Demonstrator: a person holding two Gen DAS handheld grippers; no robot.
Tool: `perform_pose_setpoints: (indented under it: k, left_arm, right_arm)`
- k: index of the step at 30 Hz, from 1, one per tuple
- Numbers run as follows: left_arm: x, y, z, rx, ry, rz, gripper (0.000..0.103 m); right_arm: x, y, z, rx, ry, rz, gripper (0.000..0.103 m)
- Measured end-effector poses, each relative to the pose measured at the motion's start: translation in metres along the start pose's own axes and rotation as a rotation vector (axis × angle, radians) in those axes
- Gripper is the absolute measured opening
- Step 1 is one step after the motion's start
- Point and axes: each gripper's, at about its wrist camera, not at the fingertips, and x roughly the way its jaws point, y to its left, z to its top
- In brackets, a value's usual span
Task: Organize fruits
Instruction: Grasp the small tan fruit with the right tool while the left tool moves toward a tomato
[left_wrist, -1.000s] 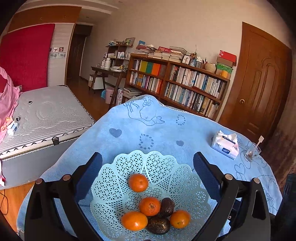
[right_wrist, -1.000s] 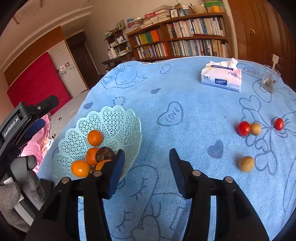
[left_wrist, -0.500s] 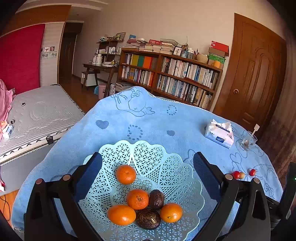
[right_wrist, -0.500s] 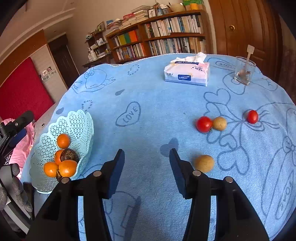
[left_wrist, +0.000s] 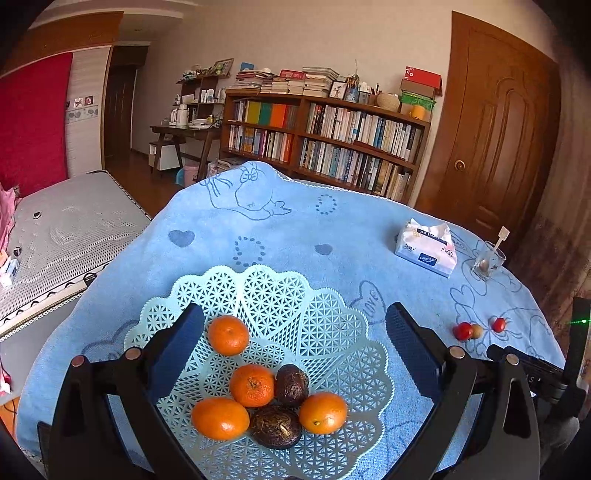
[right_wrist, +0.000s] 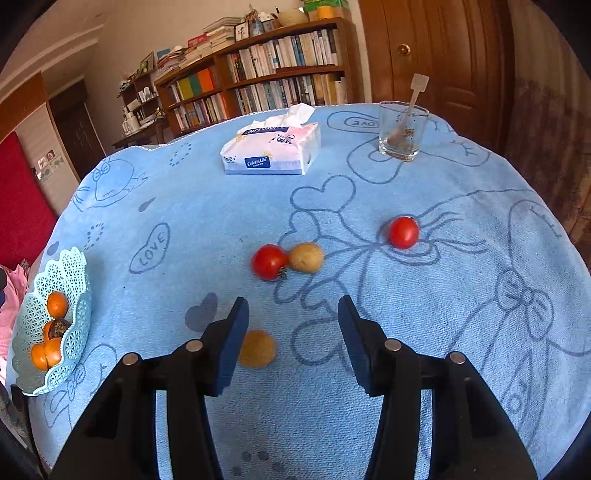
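Note:
A pale green lattice basket on the blue cloth holds several oranges and two dark brown fruits. My left gripper hovers open above the basket, its fingers astride the fruit. On the right side of the table lie two red tomatoes and two tan round fruits. My right gripper is open just above the cloth, with the nearer tan fruit beside its left finger. The tomatoes also show small in the left wrist view, tomato.
A tissue pack and a glass with a spoon stand at the far side of the table. Behind are a bookshelf, a wooden door and a bed on the left.
My right gripper has swung right, away from the basket, and come down close over the loose tomatoes and tan fruits. The left gripper has pulled back slightly above the basket.

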Motion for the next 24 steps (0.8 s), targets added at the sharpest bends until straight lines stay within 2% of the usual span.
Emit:
perform_pose_setpoints:
  k: [8,18,24]
  left_arm:
    - [0.002,-0.007,-0.004,0.023,0.012,-0.012,0.1]
    - [0.009,-0.016,-0.01,0.058,0.038,-0.021,0.1]
    - [0.015,-0.023,-0.014,0.071,0.057,-0.026,0.1]
  right_arm:
    - [0.028,-0.014,0.007,-0.017,0.038,-0.078,0.051]
    - [0.056,-0.001,0.024,-0.077,0.066,-0.063,0.049]
    - [0.066,0.0,0.032,-0.081,0.074,-0.042,0.039]
